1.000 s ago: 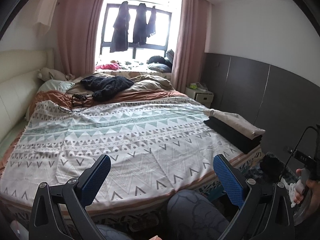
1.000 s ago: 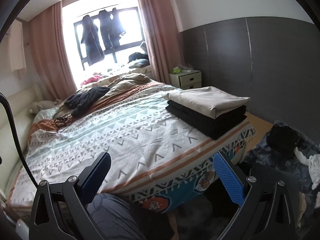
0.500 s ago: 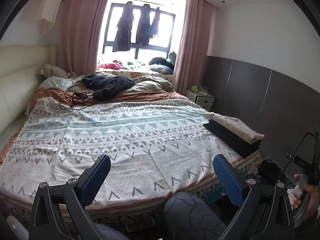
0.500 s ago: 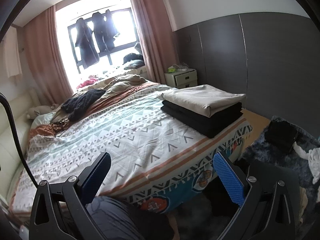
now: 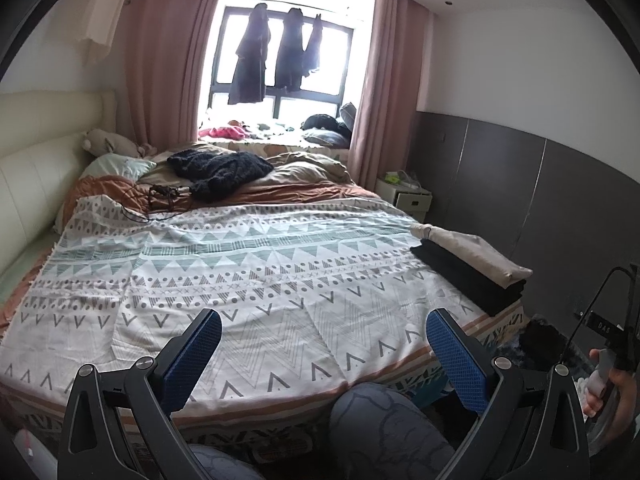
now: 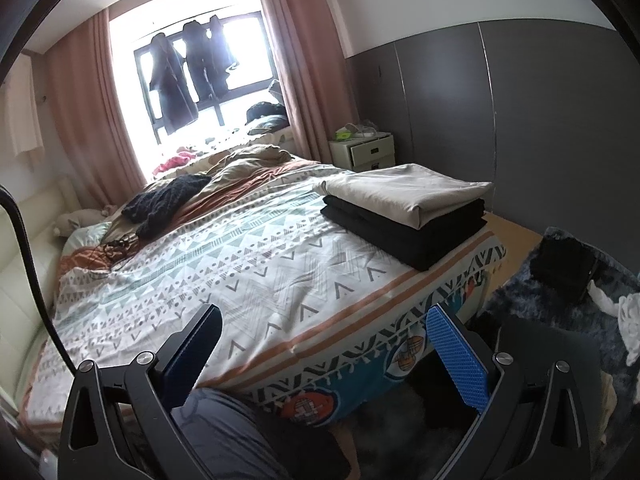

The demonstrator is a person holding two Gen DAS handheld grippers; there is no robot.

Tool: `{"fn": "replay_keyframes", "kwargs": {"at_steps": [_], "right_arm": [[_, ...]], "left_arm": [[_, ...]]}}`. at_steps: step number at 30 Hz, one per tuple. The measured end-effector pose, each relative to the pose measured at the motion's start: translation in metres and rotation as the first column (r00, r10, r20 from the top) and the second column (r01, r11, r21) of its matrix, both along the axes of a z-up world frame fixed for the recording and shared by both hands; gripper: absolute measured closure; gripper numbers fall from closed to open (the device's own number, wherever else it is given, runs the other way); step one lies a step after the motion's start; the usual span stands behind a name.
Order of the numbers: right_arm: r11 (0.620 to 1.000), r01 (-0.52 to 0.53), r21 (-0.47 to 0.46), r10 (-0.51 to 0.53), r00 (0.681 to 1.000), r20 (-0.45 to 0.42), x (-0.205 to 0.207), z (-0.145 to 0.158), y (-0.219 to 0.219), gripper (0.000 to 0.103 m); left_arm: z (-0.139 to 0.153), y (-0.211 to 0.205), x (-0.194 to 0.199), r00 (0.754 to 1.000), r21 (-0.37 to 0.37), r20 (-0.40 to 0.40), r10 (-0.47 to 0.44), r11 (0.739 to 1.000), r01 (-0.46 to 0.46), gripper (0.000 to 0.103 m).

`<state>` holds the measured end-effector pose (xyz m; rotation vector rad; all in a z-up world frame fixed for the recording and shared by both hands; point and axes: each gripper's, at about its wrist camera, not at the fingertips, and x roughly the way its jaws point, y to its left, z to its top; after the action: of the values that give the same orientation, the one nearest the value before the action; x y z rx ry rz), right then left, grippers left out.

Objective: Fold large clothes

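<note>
A folded beige garment lies on a folded black garment at the bed's near right corner; the stack also shows in the left wrist view. A dark knitted garment lies crumpled at the far end of the bed, also seen in the right wrist view. My left gripper is open and empty above the patterned bedspread at the foot of the bed. My right gripper is open and empty over the bed's front right edge.
A white nightstand stands by the grey wall. Dark clothes hang at the window. A dark rug with a black item and white cloth lies on the floor at right. A cable lies near the pillows. The person's knee is below.
Both views have tilted up slightly, so the bed sits lower in frame. Both grippers stay open and empty; the clothes have not moved.
</note>
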<state>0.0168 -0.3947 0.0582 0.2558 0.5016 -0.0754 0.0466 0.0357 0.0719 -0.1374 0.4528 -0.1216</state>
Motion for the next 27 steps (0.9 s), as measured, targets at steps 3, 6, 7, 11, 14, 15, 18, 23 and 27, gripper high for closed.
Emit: {"fn": "replay_keyframes", "kwargs": {"at_steps": [3, 6, 7, 11, 14, 15, 18, 23, 27], "right_arm": [[1.0, 0.002, -0.006, -0.002, 1.0, 0.001, 0.0, -0.001, 0.0, 0.0], [1.0, 0.001, -0.005, -0.001, 1.0, -0.001, 0.001, -0.002, -0.001, 0.0], [1.0, 0.0, -0.006, 0.0, 1.0, -0.001, 0.001, -0.003, -0.001, 0.0], [1.0, 0.002, -0.009, -0.002, 1.0, 0.0, 0.001, -0.003, -0.001, 0.0], [1.0, 0.001, -0.009, -0.001, 1.0, 0.002, 0.001, -0.002, -0.002, 0.0], [1.0, 0.001, -0.009, -0.001, 1.0, 0.004, 0.001, -0.003, -0.002, 0.0], [1.0, 0.003, -0.007, -0.003, 1.0, 0.007, -0.001, -0.002, -0.005, 0.0], [1.0, 0.009, -0.007, -0.009, 1.0, 0.012, -0.003, 0.0, -0.008, 0.0], [1.0, 0.01, -0.005, -0.01, 1.0, 0.016, -0.004, 0.002, -0.01, 0.0]], "left_arm": [[0.0, 0.0, -0.002, 1.0, 0.005, 0.0, -0.001, 1.0, 0.001, 0.0], [-0.001, -0.001, -0.002, 1.0, 0.008, 0.0, 0.002, 1.0, -0.002, 0.0], [-0.001, 0.0, -0.003, 1.0, 0.005, -0.001, 0.002, 1.0, -0.002, 0.0], [-0.001, -0.002, -0.003, 1.0, 0.0, 0.0, 0.001, 1.0, -0.001, 0.0], [-0.002, -0.003, -0.003, 1.0, 0.002, -0.001, 0.001, 1.0, -0.001, 0.0], [-0.002, -0.003, -0.003, 1.0, 0.0, -0.001, 0.0, 1.0, 0.0, 0.001], [-0.003, -0.003, -0.004, 1.0, 0.004, 0.0, -0.002, 1.0, 0.002, 0.0], [-0.003, -0.001, -0.006, 1.0, -0.008, -0.002, 0.006, 1.0, -0.006, 0.0], [-0.003, 0.003, -0.006, 1.0, -0.009, 0.001, 0.009, 1.0, -0.009, 0.001]]}}
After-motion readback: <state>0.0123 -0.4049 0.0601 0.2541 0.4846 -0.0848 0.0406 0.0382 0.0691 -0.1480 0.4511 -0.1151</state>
